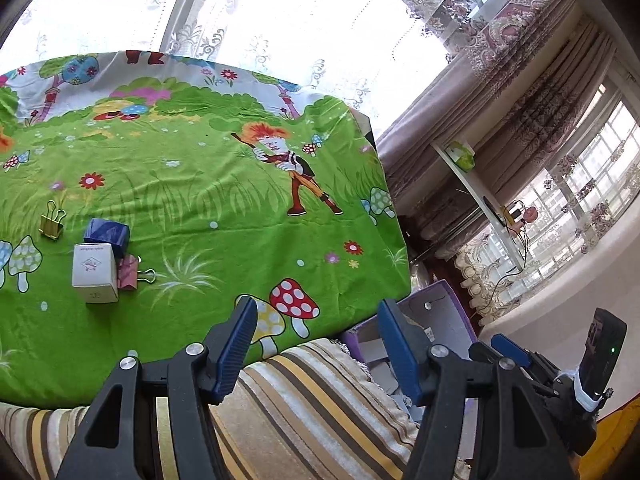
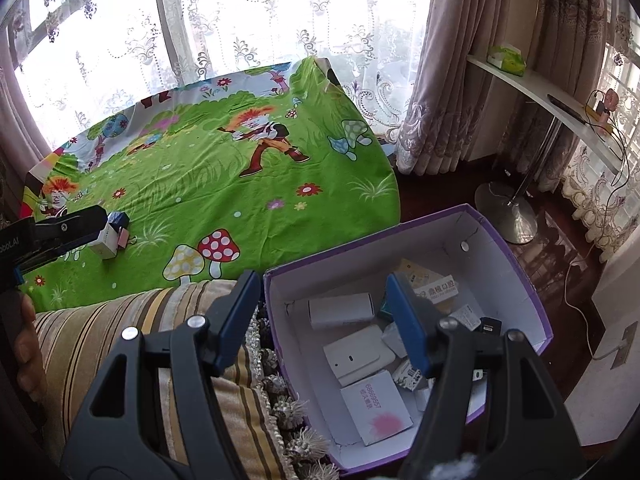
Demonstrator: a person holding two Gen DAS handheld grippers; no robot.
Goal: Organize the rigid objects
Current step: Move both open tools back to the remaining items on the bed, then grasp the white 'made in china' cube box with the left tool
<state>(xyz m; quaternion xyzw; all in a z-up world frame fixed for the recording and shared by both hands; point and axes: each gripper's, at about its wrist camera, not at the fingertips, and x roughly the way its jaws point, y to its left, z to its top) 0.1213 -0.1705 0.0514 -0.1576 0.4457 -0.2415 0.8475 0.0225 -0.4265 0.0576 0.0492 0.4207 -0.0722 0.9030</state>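
Your left hand-held gripper (image 1: 318,344) has its blue pads spread wide with nothing between them; it hangs over the near edge of the surface (image 1: 240,184), which is draped in a green cartoon cloth, and over the striped cushion (image 1: 312,392) just below that edge. Take the white box (image 1: 95,273) as your landmark: it stands on the cloth well off to the left of that gripper and farther from you. The dark blue box (image 1: 107,236) sits just behind the white box, touching or nearly touching it. The pink binder clip (image 1: 134,274) lies against the white box's right side, its wire handles pointing right. The gold binder clip (image 1: 52,222) lies a little apart, behind and to the left of the white box.

Your right hand-held gripper (image 2: 322,320) is likewise wide open and holds nothing. It hovers above the purple cardboard box (image 2: 516,256), its right pad over the box's interior and its left pad over the cushion's fringe beside the box wall. That box sits far to the right of the white box, off the cloth's right edge, and already contains a jumble of white cartons and small packages (image 2: 368,360). From the right wrist view, the left gripper reaches in at the left, close to the white box.
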